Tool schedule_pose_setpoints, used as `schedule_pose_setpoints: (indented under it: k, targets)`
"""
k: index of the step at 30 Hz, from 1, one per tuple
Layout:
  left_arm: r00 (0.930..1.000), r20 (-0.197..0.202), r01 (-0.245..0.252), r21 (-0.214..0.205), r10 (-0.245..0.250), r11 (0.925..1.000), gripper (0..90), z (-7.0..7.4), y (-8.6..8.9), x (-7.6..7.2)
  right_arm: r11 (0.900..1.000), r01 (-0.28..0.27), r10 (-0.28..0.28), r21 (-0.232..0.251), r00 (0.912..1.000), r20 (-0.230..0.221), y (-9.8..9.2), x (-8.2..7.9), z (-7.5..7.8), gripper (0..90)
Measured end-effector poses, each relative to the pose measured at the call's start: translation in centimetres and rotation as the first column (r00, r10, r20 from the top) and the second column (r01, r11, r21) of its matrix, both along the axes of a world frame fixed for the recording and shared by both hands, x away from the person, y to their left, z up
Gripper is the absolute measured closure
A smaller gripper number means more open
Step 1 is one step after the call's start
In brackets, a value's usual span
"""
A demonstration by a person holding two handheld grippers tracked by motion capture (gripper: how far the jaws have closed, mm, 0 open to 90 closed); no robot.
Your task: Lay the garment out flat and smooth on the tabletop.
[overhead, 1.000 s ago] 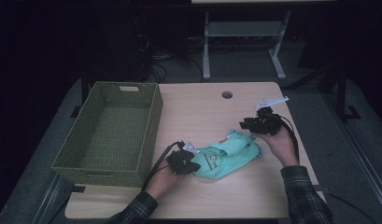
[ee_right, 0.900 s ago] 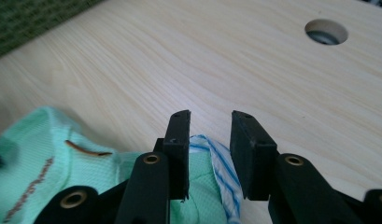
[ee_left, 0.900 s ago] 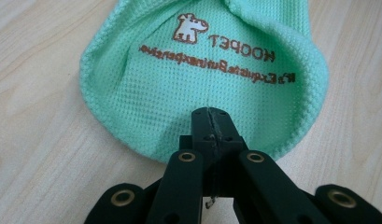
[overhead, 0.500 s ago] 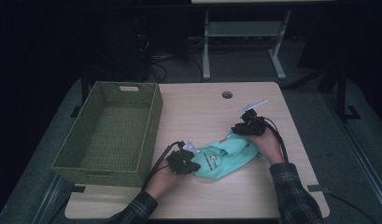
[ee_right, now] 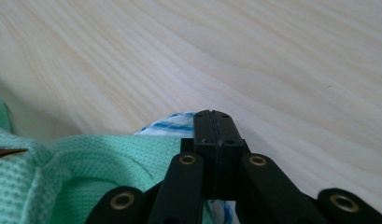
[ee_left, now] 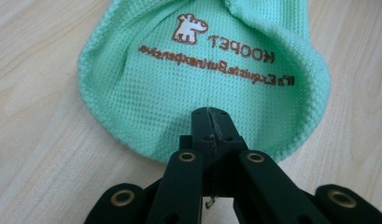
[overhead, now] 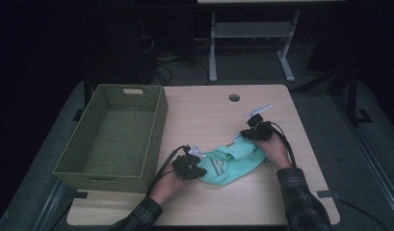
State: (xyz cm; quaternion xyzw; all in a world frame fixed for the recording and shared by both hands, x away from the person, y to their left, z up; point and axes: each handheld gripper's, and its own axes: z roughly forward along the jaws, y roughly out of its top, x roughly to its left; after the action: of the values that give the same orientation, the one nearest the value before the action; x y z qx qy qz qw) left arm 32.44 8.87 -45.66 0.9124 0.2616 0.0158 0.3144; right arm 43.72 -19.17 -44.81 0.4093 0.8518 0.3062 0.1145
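On the table [overhead: 204, 110] — one green cloth [overhead: 230, 163], both hand-held grippers [overhead: 200, 172] [overhead: 242, 136] clamped on it — one basket [overhead: 112, 137].

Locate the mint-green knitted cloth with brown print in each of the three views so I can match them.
High view: the mint-green knitted cloth with brown print lies at the table's near centre, between both grippers.
Left gripper view: it spreads across the upper middle, its near hem pinched in the shut jaws.
Right gripper view: it sits bottom left, reaching the shut jaws.
Shared landmark: the light wooden table, seen under the cloth in all three.
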Motion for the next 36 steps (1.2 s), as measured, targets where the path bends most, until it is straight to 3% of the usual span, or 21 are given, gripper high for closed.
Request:
schedule_pose_setpoints:
  k: [3, 8, 15, 17, 18, 21, 22, 27, 31, 34, 36]
  targets:
    - [1.0, 0.001, 0.002, 0.003, -0.002, 1.0, 89.6, 0.0, 0.0, 0.0, 0.9998, 0.021, -0.021, -0.004, 0.9997, 0.015, -0.3, -0.1, 0.5, 90.0]
    - [1.0, 0.003, 0.005, 0.009, -0.005, 0.9999, 89.5, 0.0, 0.0, 0.0, 0.9974, 0.073, -0.072, -0.004, 0.9944, 0.077, -1.3, 0.1, 1.5, 90.0]
    - [1.0, 0.001, 0.001, 0.003, -0.001, 1.0, 89.5, 0.0, 0.0, 0.0, 0.9882, 0.153, -0.151, -0.011, 0.9847, 0.087, -2.6, 0.8, 1.8, 90.0]
    - [1.0, -0.002, -0.004, -0.01, 0.004, 0.9999, 89.2, -0.1, 0.0, 0.0, 0.9891, 0.147, -0.147, 0.001, 0.9868, 0.068, -2.6, 0.9, 1.5, 88.7]
    - [1.0, -0.002, -0.004, -0.013, 0.004, 0.9999, 88.5, -0.1, 0.0, 0.0, 0.9898, 0.142, -0.142, 0.014, 0.9876, 0.067, -2.6, 0.8, 1.4, 82.7]
    - [0.9999, -0.001, 0.011, 0.007, -0.01, 0.9999, 86.0, 0.1, -0.2, 0.0, 0.9882, 0.142, -0.145, 0.057, 0.9877, 0.058, -2.6, 0.2, 1.7, 74.6]
    - [1.0, -0.004, 0.008, 0.008, -0.008, 0.9999, 84.4, 0.1, -0.3, -0.1, 0.9893, 0.131, -0.135, 0.065, 0.9879, 0.076, -2.7, 0.0, 1.9, 72.6]
    - [0.9998, -0.018, 0.002, -0.028, -0.002, 0.9996, 80.9, 0.8, -0.5, 0.1, 0.9869, 0.111, -0.123, 0.117, 0.9874, 0.1, -3.2, -1.8, 2.8, 72.3]
    - [0.9999, 0.016, 0.003, -0.041, -0.002, 0.9991, 80.5, 2.2, -0.7, 1.0, 0.9862, 0.091, -0.109, 0.138, 0.9864, 0.124, -3.3, -3.3, 3.7, 73.9]
    - [0.999, 0.042, -0.014, -0.051, 0.016, 0.9986, 82.6, 2.9, -1.0, 1.9, 0.9842, 0.056, -0.079, 0.168, 0.9884, 0.13, -3.3, -4.4, 4.2, 80.7]
    - [0.9973, 0.07, -0.02, -0.036, 0.023, 0.9992, 84.2, 3.2, -1.3, 2.8, 0.9822, 0.027, -0.05, 0.186, 0.9911, 0.124, -3.2, -5.2, 4.3, 85.6]
